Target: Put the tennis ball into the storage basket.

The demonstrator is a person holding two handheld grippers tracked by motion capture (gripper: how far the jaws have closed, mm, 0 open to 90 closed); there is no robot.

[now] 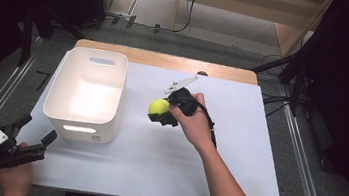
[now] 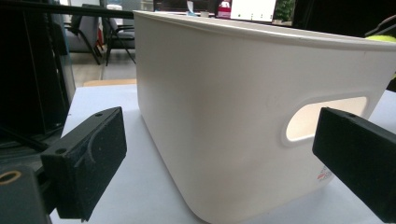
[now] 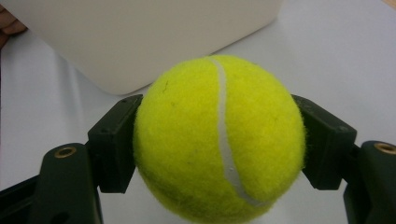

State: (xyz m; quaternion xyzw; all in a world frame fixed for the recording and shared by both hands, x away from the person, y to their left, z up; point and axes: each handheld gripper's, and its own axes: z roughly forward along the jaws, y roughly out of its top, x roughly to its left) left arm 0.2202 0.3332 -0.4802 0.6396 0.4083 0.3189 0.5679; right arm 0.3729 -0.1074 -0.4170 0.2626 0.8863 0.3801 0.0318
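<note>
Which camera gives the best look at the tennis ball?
The right gripper view: the tennis ball sits large and sharp between the right gripper's jaws. The high view shows it small; the left gripper view catches a yellow sliver.

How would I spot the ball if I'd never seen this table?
Find the white sheet-covered table, then the white bin on its left side. Just right of the bin, the right hand-held gripper clamps the tennis ball: the one bright yellow-green, fuzzy round thing there.

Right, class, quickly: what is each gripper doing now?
Left gripper: open, holding nothing, beside the white bin.
Right gripper: shut on the tennis ball.
</note>
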